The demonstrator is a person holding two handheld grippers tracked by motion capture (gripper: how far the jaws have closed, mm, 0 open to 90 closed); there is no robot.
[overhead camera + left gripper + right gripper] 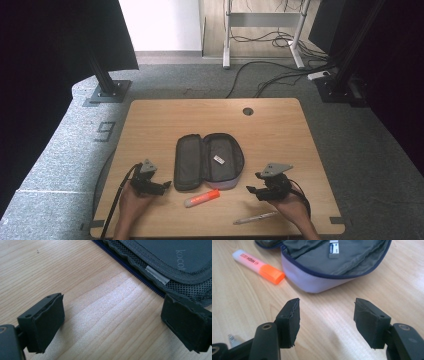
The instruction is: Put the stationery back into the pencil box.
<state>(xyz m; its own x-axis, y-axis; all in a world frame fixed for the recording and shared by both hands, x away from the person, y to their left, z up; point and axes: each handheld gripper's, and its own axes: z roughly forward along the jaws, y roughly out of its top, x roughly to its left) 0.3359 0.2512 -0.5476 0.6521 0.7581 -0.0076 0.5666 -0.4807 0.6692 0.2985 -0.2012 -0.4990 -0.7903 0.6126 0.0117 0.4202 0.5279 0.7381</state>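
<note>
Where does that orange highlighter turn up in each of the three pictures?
High view: the highlighter lies near the table's front edge, just in front of the open case, between the two claws.
Left gripper view: not in it.
Right gripper view: the highlighter lies upper left, beside the case's lilac wall.
Shared landmark: the open case, also seen upper right in the left gripper view.

Wooden table [280, 125]: open pencil case [209, 161], orange highlighter [201, 198], pen [255, 218] near front edge.
</note>
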